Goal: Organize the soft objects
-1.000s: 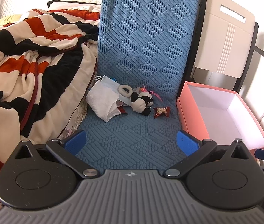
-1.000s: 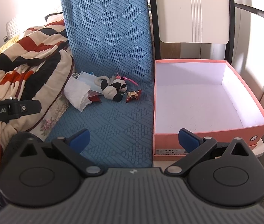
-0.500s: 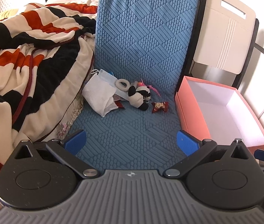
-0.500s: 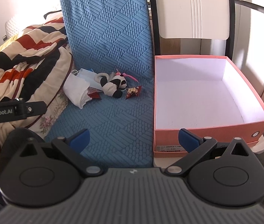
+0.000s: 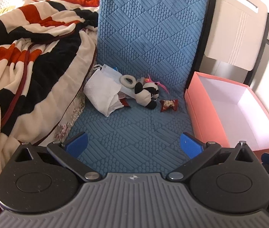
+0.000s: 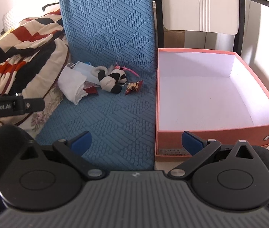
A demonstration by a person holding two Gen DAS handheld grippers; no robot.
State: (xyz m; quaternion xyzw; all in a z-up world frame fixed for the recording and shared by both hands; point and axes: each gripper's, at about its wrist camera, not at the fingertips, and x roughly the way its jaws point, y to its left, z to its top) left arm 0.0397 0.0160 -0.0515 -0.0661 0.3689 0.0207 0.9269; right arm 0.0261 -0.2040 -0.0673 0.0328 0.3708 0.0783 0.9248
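we are in the approach step; nothing is picked yet. our left gripper (image 5: 133, 144) and right gripper (image 6: 136, 142) are both released, with jaws wide apart and holding nothing. the soft things lie in a small pile at the far part of the blue mat (image 5: 134, 133): a white cloth (image 5: 104, 94), a panda plush (image 5: 146, 93), a small red charm (image 5: 168, 104). the pink box (image 6: 201, 138) stands just right of the mat, with nothing in it. next we should probably reach forward and close on one soft thing.
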